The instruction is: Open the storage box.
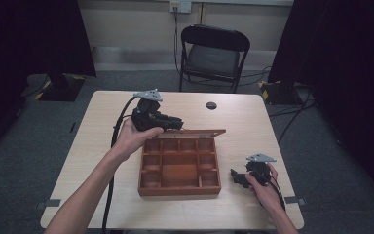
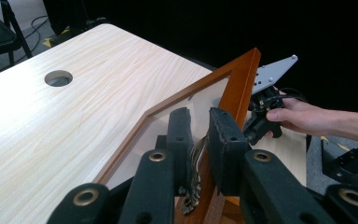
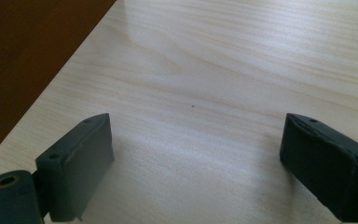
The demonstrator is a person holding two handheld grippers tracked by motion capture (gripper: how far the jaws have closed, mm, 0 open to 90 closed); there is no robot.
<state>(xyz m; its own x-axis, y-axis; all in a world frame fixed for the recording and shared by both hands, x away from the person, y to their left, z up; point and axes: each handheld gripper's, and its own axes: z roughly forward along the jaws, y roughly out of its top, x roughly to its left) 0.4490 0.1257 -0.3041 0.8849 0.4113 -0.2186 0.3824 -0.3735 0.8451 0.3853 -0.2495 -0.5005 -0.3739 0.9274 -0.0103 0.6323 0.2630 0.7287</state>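
Now: left tongs (image 2: 199, 140) clamped on the brass clasp (image 2: 195, 172) at the front edge of the glazed lid (image 2: 235, 86), holding it raised. Right tongs (image 3: 196, 158) spread wide, empty, low over the bench (image 1: 253, 122) just right of the wooden box (image 1: 179, 168), whose compartments lie exposed. Risk: the clasp is a small, slick purchase; if it slips, the lid drops shut, and nothing steadies the box.

We see soft, even light from above on the pale wooden table (image 1: 253, 122), with bright glare near its round hole (image 2: 58, 78). Dark black curtains (image 1: 29, 34) swallow the sides. The close black jaws look blurry. Faint shadows sit under the brown wooden box (image 1: 180, 187).
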